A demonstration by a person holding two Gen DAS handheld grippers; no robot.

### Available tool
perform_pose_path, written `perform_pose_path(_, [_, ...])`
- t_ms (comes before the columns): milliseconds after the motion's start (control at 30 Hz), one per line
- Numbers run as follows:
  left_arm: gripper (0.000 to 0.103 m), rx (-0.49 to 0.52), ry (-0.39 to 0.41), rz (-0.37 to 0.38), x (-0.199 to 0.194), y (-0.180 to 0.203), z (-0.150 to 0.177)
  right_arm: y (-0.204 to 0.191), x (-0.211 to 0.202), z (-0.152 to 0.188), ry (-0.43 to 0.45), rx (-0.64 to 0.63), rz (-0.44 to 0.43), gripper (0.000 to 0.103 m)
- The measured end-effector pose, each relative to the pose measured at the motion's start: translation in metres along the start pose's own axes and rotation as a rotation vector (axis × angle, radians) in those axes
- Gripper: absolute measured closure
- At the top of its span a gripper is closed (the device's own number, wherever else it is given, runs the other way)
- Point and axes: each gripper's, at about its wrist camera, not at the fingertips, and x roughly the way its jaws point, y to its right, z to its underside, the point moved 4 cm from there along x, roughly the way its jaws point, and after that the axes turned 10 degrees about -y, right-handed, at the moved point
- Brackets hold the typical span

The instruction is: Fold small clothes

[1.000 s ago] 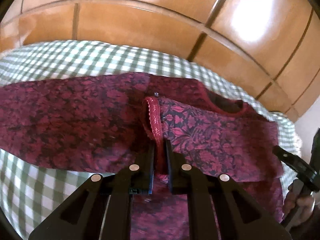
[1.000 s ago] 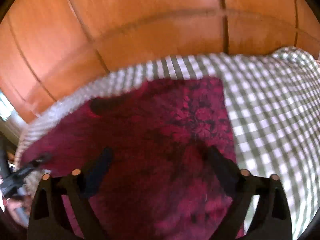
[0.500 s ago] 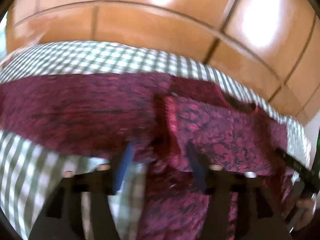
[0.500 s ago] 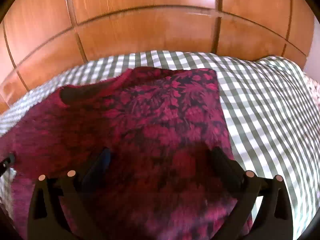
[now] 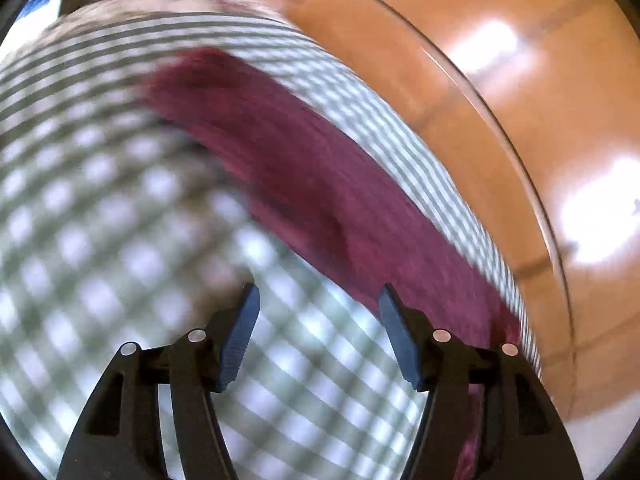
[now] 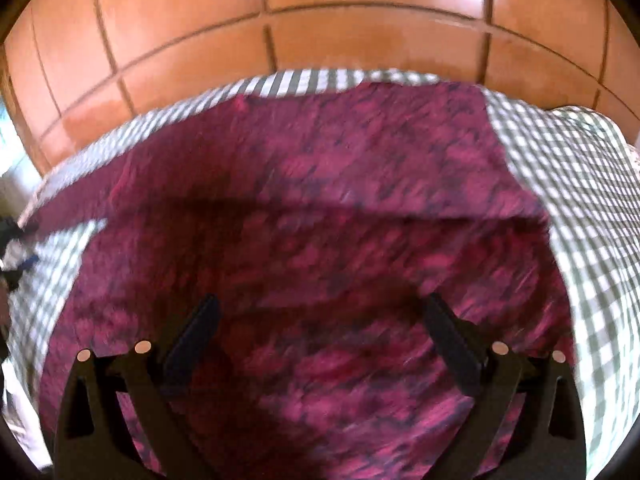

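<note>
The left gripper (image 5: pixel 318 308) hangs spread and empty over the checked cloth (image 5: pixel 100 240). Only the right wrist view shows the whole maroon garment (image 6: pixel 320 208), under the right gripper (image 6: pixel 320 320), spread wide and empty.

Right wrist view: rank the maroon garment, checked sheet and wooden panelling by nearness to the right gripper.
1. Maroon floral garment, directly under the open right gripper.
2. Green-checked sheet, surrounding the garment.
3. Wooden panelling, behind the bed, top of view.

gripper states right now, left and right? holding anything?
Left gripper: open, empty, over the checked cloth.
Right gripper: open wide, empty, over the maroon garment.
</note>
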Motion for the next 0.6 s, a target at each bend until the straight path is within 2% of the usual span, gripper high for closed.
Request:
perform_pose_path(133, [0.042, -0.124, 0.027, 0.044, -0.009, -0.030, -0.033, -0.001, 0.007, 0.001, -0.002, 0.004, 0.004, 0.002])
perform_pose_path(267, [0.043, -0.168, 0.031, 0.044, -0.002, -0.039, -0.057, 0.000, 0.009, 0.001, 0.000, 0.021, -0.023, 0.002])
perform_pose_path(300, [0.064, -0.158, 0.034, 0.029, 0.000, -0.037, -0.062, 0.001, 0.010, 0.001, 0.000, 0.023, -0.023, 0.002])
perform_pose_path(333, [0.081, -0.133, 0.028, -0.003, 0.004, -0.033, -0.067, 0.001, 0.010, 0.002, 0.000, 0.022, -0.021, 0.002])
perform_pose_path(367, [0.087, -0.107, 0.007, -0.016, 0.010, -0.028, -0.071, 0.001, 0.010, 0.001, 0.000, 0.022, -0.019, 0.002])
perform_pose_path(467, [0.092, -0.029, 0.032, -0.044, 0.006, -0.011, -0.071, 0.002, 0.010, 0.003, 0.001, 0.021, -0.016, 0.002])
perform_pose_path(600, [0.093, 0.171, 0.093, 0.008, -0.015, 0.048, -0.057, 0.002, 0.010, 0.003, 0.003, 0.022, -0.016, 0.002])
